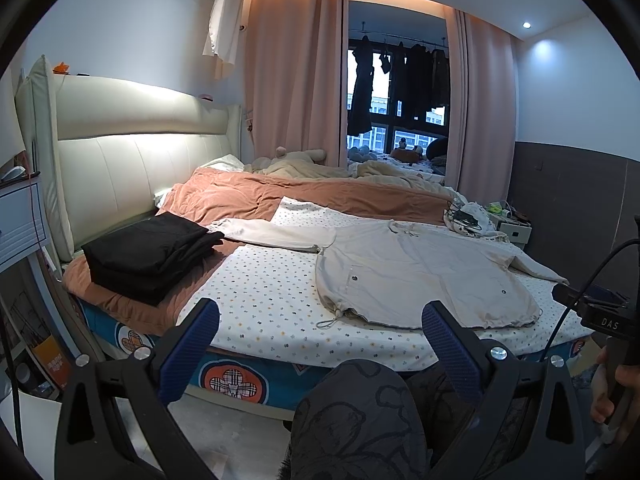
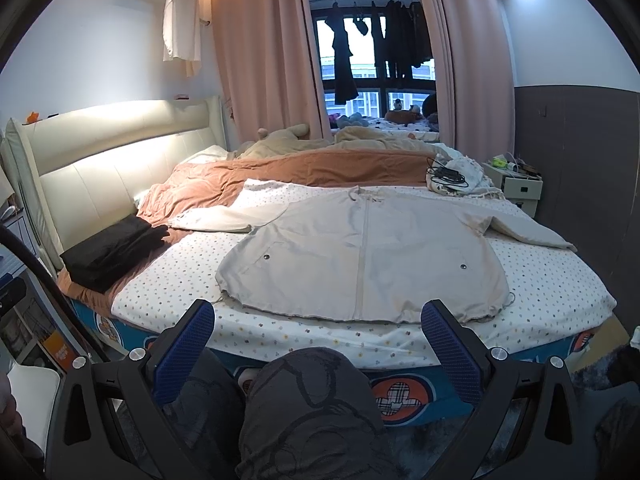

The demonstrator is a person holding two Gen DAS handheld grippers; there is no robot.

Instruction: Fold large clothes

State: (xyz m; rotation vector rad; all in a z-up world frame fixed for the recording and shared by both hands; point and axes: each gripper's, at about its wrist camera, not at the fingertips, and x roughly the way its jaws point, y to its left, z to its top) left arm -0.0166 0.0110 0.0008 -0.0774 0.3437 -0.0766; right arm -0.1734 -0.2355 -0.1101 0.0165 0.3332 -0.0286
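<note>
A large beige zip jacket (image 2: 368, 256) lies flat, front up, on the dotted white bed sheet (image 2: 168, 284), sleeves spread to both sides. It also shows in the left wrist view (image 1: 420, 276). My left gripper (image 1: 320, 320) is open and empty, held off the bed's front edge, left of the jacket's hem. My right gripper (image 2: 318, 318) is open and empty, just short of the hem's middle. A folded black garment stack (image 1: 148, 252) sits on the bed's left side, also seen in the right wrist view (image 2: 112, 252).
An orange-brown blanket (image 1: 280, 196) covers the far half of the bed. A cream headboard (image 1: 132, 160) stands on the left. A bundle with cables (image 2: 452, 176) lies at the far right corner, by a white nightstand (image 2: 520, 188). My knees (image 2: 312, 408) are below the grippers.
</note>
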